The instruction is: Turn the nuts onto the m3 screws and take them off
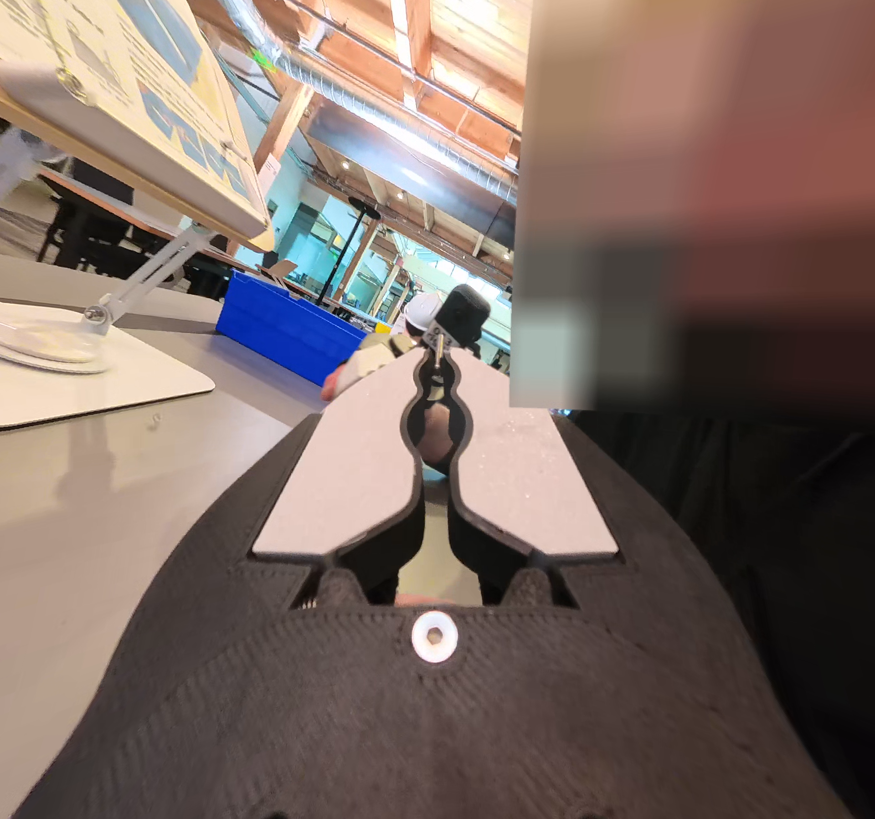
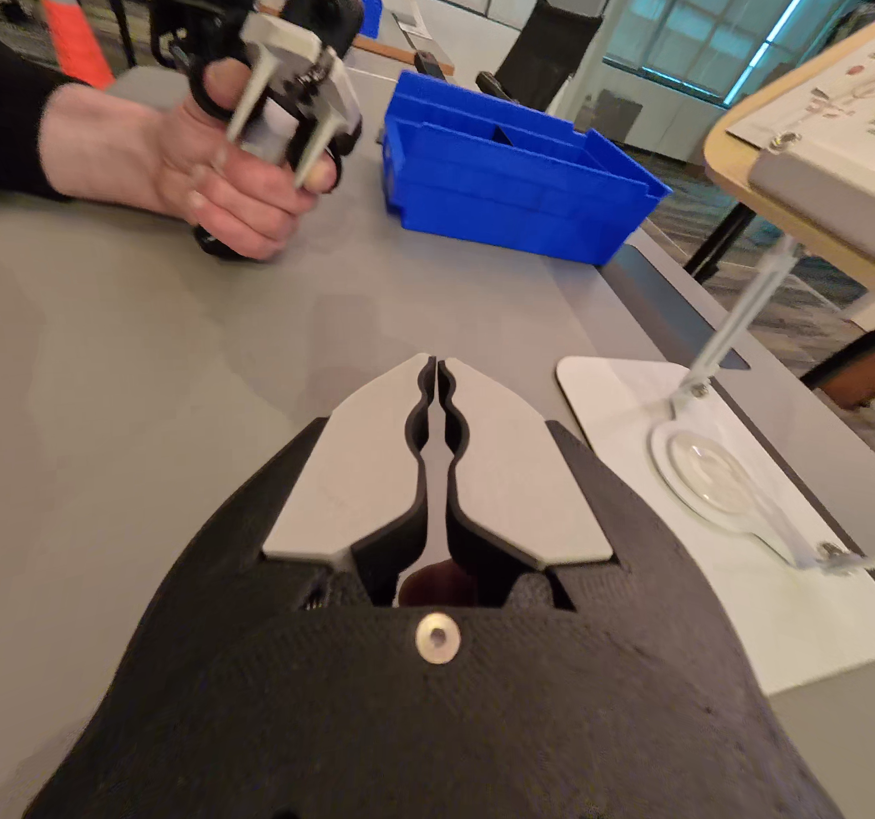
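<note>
In the left wrist view my left gripper [image 1: 436, 363] is shut on a small metal screw [image 1: 441, 350], which sticks out past the tips. The black body of the right gripper [image 1: 461, 318] is just beyond the screw. In the right wrist view my right gripper [image 2: 436, 363] is shut low over the grey table [image 2: 236, 323], and I see nothing between its tips. The left gripper [image 2: 284, 124] shows there at the upper left, held in a hand [image 2: 156, 167] and raised off the table. I see no nut in either view.
A blue bin [image 2: 511, 181] stands on the far side of the table and also shows in the left wrist view [image 1: 284, 327]. A white stand base [image 2: 663, 488] carries a tilted board [image 1: 142, 86]. An orange cone [image 2: 66, 15] stands behind the table. About 15 centimetres separates my left fingertips from my right.
</note>
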Demonstrator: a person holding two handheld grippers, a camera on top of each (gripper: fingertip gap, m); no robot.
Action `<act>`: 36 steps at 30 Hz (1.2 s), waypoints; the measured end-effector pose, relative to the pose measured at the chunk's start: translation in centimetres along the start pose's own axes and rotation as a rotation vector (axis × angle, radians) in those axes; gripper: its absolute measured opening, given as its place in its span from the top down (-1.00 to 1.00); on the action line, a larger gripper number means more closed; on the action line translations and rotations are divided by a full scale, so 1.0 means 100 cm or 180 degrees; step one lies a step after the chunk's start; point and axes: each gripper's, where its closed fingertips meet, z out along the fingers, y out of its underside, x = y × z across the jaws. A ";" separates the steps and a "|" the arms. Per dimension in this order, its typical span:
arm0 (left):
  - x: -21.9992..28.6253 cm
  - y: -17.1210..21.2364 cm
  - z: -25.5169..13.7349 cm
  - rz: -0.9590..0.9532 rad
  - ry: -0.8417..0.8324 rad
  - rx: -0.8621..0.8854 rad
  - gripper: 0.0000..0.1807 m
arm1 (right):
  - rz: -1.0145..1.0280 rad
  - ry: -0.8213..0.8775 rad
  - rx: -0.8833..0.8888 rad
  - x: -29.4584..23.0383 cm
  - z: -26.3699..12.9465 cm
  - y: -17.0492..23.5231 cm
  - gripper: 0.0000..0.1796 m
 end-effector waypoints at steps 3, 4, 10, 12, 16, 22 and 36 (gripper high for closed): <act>-0.003 0.004 0.004 -0.0012 0.0004 -0.0055 0.96 | -0.0103 0.0188 -0.0269 0.019 0.000 0.019 0.95; -0.006 0.005 0.005 -0.0016 0.0000 -0.0069 0.96 | -0.0174 0.0229 -0.0381 0.026 0.001 0.026 0.93; -0.017 0.010 0.015 -0.0011 0.0014 -0.0180 0.96 | -0.0125 0.0353 -0.1021 0.076 0.003 0.070 0.80; -0.020 0.010 0.017 -0.0020 0.0023 -0.0186 0.96 | -0.0055 0.0295 -0.1151 0.085 0.009 0.081 0.79; -0.023 0.013 0.020 -0.0044 0.0026 -0.0221 0.96 | -0.0053 0.0147 -0.1318 0.096 0.023 0.092 0.74; -0.021 0.012 0.021 -0.0022 0.0032 -0.0225 0.96 | 0.0048 -0.0164 -0.1624 0.096 0.037 0.104 0.74; -0.021 0.014 0.023 -0.0030 0.0042 -0.0255 0.96 | 0.0484 -0.0037 -0.1823 0.100 0.042 0.109 0.90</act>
